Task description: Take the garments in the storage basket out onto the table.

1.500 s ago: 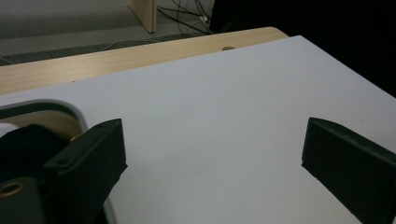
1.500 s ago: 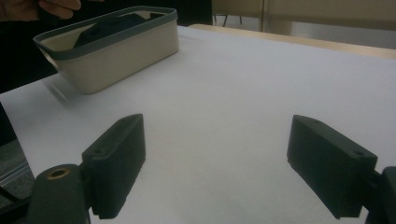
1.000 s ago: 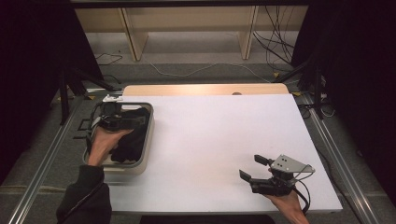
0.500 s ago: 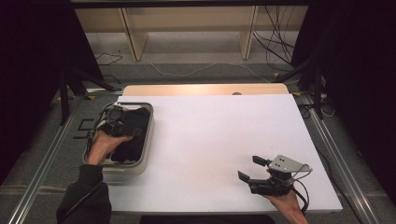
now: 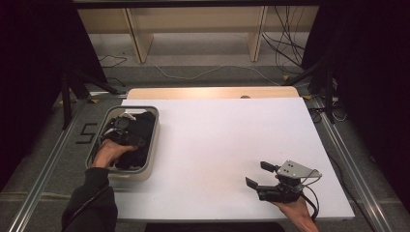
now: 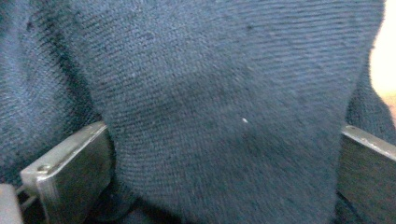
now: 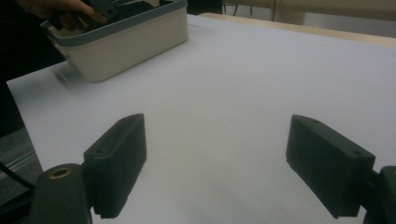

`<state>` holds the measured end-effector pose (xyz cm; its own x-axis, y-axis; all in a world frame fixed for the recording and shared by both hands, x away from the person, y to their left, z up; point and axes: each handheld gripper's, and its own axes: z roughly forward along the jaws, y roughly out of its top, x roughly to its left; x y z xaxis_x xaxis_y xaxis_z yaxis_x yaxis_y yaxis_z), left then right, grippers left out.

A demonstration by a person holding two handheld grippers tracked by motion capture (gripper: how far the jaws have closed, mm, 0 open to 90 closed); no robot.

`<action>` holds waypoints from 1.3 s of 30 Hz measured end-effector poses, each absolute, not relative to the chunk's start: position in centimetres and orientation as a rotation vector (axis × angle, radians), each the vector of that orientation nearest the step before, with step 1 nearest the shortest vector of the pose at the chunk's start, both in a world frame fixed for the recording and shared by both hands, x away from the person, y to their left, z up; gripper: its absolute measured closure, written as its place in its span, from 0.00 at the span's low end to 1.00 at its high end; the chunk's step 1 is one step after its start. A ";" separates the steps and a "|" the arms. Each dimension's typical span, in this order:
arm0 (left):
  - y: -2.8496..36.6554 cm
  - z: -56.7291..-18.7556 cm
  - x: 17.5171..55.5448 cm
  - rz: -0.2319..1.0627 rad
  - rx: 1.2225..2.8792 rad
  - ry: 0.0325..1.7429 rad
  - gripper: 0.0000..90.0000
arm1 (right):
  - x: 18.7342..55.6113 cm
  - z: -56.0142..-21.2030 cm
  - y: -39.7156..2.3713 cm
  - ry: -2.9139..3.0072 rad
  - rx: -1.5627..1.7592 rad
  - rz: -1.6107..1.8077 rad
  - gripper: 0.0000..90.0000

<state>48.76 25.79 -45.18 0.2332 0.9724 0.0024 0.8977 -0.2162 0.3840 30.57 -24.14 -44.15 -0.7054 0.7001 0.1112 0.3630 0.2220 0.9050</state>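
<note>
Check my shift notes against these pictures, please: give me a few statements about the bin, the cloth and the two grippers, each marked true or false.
1. The bin stands at the left edge of the white table. True.
2. The left gripper is down inside the bin, dark cloth between its jaws. True.
3. The right gripper is shut on a cloth. False: its jaws stand open with nothing between them.
4. The bin lies tipped on its side. False: it stands upright.
5. The cloth is bright red. False: it is dark blue.
</note>
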 end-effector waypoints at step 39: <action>32.2 -40.6 46.3 -0.052 1.681 1.429 0.61 | 31.0 -44.1 -24.5 2.162 1.035 1.527 0.25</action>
<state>46.34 32.19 -40.64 0.3309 0.7673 -0.5493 0.8049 0.0743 0.5887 30.97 -24.52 -44.10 -0.6962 0.7002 0.1585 0.3834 0.1759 0.9067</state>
